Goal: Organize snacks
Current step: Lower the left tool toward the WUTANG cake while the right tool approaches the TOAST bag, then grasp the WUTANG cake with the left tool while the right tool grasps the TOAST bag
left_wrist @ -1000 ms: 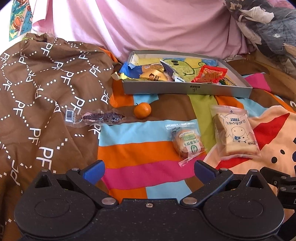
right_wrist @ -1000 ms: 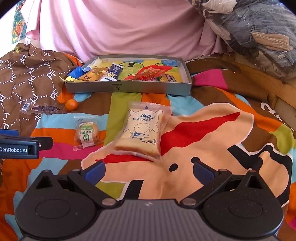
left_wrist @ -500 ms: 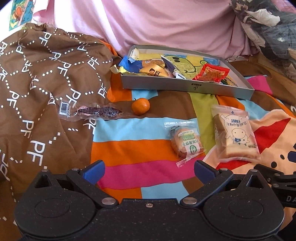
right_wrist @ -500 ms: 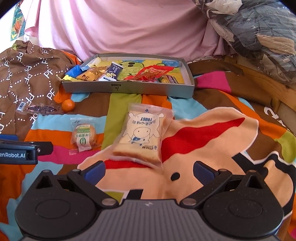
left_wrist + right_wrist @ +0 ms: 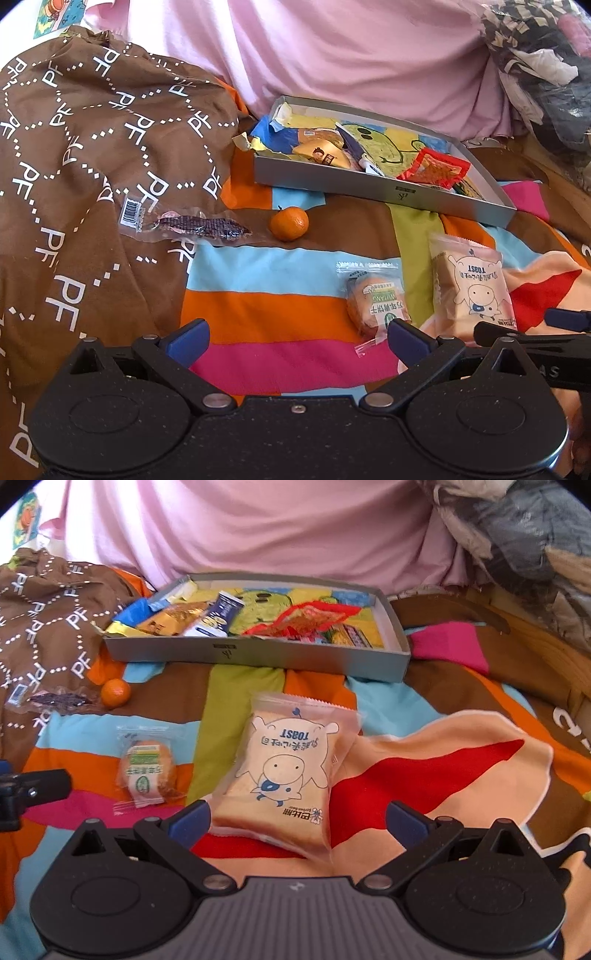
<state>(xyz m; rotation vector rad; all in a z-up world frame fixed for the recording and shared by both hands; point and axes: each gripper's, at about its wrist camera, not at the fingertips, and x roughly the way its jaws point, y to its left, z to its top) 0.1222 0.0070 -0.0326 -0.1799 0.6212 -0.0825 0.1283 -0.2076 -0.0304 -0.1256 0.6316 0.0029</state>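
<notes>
My right gripper [image 5: 295, 821], jaws spread and empty like my left gripper [image 5: 295, 339], hovers at the toast packet [image 5: 284, 771] lying before the gray tray [image 5: 258, 657]; next I judge I must straddle and pinch it.

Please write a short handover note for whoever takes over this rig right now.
Left gripper: open, empty, low over the striped blanket, the round cake packet just ahead to its right.
Right gripper: open, empty, with the near end of the toast packet between its fingers, not clamped.
Grey tray at the back already holds several wrapped snacks.
Still on the bedding: toast packet, round cake packet, small orange and the dark snack in clear wrap on the brown cloth.
Left to do: move those four into the tray; the toast looks the likely first pick.
</notes>
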